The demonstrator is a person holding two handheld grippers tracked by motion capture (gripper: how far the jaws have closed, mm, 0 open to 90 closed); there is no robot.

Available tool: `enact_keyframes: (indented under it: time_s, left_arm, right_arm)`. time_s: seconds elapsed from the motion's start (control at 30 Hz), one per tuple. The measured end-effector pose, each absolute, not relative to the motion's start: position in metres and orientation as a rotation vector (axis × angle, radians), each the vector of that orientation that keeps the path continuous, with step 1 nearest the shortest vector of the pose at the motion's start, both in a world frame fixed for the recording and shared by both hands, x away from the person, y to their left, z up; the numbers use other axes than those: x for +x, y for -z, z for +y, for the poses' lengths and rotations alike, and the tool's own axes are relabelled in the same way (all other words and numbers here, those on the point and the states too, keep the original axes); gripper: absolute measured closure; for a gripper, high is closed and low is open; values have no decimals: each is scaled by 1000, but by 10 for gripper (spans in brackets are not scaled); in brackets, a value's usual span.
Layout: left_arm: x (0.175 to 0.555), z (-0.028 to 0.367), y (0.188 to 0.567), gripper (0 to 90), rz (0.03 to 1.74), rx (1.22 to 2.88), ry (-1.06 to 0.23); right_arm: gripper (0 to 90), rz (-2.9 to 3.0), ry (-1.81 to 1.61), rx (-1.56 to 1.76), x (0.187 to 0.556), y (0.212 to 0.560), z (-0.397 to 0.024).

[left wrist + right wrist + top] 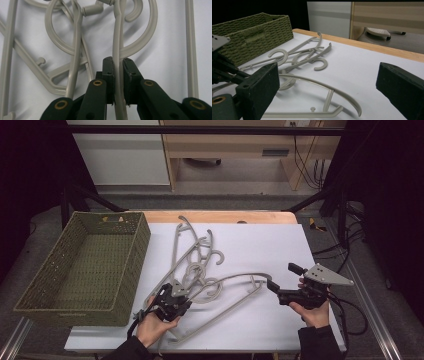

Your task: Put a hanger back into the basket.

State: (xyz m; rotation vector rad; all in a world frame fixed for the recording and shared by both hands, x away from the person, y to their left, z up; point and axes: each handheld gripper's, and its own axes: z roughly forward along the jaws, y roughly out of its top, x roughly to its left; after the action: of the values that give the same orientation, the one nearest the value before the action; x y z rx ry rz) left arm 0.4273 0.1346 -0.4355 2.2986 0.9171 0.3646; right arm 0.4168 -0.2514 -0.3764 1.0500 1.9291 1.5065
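Note:
Several grey plastic hangers (196,254) lie tangled on the white table cover (265,242). My left gripper (181,293) sits at the near end of the pile, shut on the thin curved arm of one hanger (117,47), whose rod runs up between the two black pads (109,67). That hanger's (235,278) curved arm and long straight bar stretch right toward my right gripper (283,276). The right gripper rests open just past the hanger's tip, nothing between its fingers. In the right gripper view the jaws (328,75) stand wide, with the hanger's curved end (329,90) lying ahead of them.
A green woven basket (134,262) stands at the left edge of the table, its inside bare; it is also at the left in the right gripper view (257,32). A wooden table edge (220,216) runs along the far side. Black frame bars flank the table.

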Motion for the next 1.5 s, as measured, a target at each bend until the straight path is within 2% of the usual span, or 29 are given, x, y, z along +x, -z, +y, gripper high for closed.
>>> enact_keyframes:
  time_s: [0.37,0.97,1.37,1.5]
  left_arm:
    - [423,152,410,810,918,2239,-424]
    - [414,205,353,811,958,2075,-527]
    - [418,240,319,811,976,1989,-606]
    - [429,257,307,811,1003,1988,-659]
  right_arm:
    - [47,1906,-1512,1055,414,373,-257]
    - [35,1887,-1498,1093,416,375,-261]
    - [34,1896,-1481,1100,418,377,-258]
    - [35,1892,-1482,1101,418,377,-259]
